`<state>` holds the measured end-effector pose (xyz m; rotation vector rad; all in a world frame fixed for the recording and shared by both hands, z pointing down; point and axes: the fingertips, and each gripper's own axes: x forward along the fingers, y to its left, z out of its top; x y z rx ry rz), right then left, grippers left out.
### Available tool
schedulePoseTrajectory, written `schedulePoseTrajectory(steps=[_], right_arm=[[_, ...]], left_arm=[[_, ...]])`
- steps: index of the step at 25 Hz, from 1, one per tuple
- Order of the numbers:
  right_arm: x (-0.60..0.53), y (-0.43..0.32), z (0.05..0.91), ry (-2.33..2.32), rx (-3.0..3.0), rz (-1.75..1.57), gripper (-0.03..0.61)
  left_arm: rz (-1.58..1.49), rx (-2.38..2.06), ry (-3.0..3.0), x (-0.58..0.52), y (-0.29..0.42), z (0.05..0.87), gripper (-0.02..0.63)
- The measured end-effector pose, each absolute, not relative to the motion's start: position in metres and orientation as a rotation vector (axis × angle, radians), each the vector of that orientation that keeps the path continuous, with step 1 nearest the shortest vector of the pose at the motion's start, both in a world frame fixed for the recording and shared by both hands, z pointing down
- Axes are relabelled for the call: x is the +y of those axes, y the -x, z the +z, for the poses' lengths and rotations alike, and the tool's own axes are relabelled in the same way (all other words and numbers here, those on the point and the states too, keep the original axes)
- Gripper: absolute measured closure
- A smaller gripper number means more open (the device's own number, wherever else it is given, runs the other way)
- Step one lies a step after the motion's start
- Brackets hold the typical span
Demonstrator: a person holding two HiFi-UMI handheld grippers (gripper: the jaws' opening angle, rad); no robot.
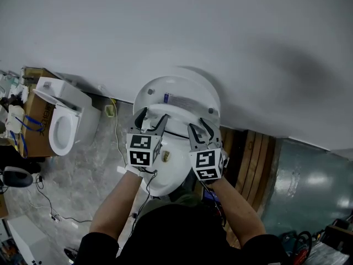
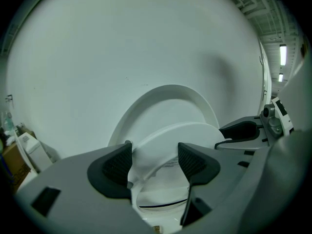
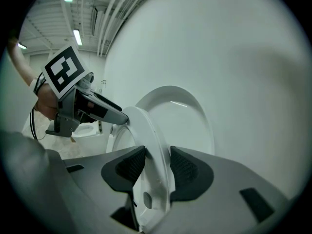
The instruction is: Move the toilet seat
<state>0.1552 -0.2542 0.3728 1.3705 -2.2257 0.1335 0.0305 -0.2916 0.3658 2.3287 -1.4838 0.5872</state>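
Observation:
A white toilet (image 1: 164, 176) stands against the wall with its lid (image 1: 185, 81) upright. The toilet seat (image 1: 179, 110) is tilted partway up in front of the lid. My right gripper (image 1: 201, 127) is shut on the seat's right rim; in the right gripper view the seat (image 3: 157, 145) stands edge-on between my right gripper's (image 3: 158, 165) pads, with the lid (image 3: 183, 116) behind. My left gripper (image 1: 151, 120) is at the seat's left side with its jaws apart. In the left gripper view the seat (image 2: 197, 133) faces my left gripper (image 2: 155, 162). Its tip (image 3: 122, 117) touches the seat's edge.
A second white toilet (image 1: 62, 125) stands at the left beside a cardboard box (image 1: 36, 114). Cables (image 1: 51, 204) lie on the grey floor. Wooden planks (image 1: 251, 164) lie to the right of the toilet. The white wall (image 1: 176, 21) is close behind.

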Motion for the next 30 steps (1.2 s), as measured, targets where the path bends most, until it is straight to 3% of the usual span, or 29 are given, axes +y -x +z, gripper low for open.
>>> schedulePoseTrajectory(steps=[30], right_arm=[[-0.298, -0.172, 0.380, -1.490, -2.050, 0.163, 0.394]], left_arm=[[0.525, -1.485, -2.210, -0.340, -0.043, 0.375, 0.310]])
